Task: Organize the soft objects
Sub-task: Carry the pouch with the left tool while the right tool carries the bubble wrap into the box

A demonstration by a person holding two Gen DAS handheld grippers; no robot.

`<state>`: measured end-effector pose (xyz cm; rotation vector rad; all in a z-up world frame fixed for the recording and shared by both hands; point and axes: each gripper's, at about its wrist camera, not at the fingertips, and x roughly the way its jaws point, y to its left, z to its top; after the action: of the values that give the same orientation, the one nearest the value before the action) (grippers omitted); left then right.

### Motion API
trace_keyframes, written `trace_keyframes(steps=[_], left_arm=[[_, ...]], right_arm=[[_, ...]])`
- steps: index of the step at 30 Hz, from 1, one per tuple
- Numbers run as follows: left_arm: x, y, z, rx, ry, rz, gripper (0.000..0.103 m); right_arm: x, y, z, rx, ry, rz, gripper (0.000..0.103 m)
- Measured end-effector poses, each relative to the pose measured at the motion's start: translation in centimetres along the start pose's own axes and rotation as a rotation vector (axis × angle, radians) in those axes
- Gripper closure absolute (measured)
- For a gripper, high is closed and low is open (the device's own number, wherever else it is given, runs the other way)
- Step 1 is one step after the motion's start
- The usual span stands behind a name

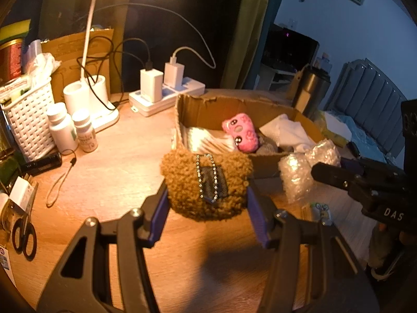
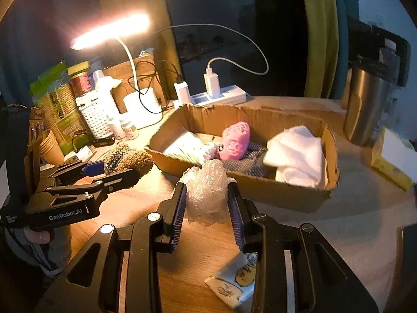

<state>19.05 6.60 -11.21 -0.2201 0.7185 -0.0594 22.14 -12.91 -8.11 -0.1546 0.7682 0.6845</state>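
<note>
Meanwhile, left tool point(image 1: 207, 203) clamps a fuzzy pouch point(image 1: 206, 182), right tool point(image 2: 208, 208) grips bubble wrap point(image 2: 206, 187); both likely go next into the box point(image 2: 260, 120) at twelve o'clock.

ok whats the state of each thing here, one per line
left gripper: shut on the fuzzy brown pouch, lifted above the table
right gripper: shut on the bubble wrap
cardboard box: open, holding a pink plush and a white cloth
desk lamp: on
power strip: two chargers plugged in
</note>
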Motion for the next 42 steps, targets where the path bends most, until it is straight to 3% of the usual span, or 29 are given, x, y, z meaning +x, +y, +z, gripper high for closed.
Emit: trace_keyframes(steps=[20,42], left_arm=[[-0.8,3.4,1.4,-0.057,-0.112,0.022,0.047],[1.5,5.7,1.2,-0.123,-0.084,-0.015,0.047]], right_arm=[[2.8,1.1,5.1,-0.048,-0.029,-0.018,0.069],[11.0,2.3,8.9,-0.001,0.029,-0.007,0.066]])
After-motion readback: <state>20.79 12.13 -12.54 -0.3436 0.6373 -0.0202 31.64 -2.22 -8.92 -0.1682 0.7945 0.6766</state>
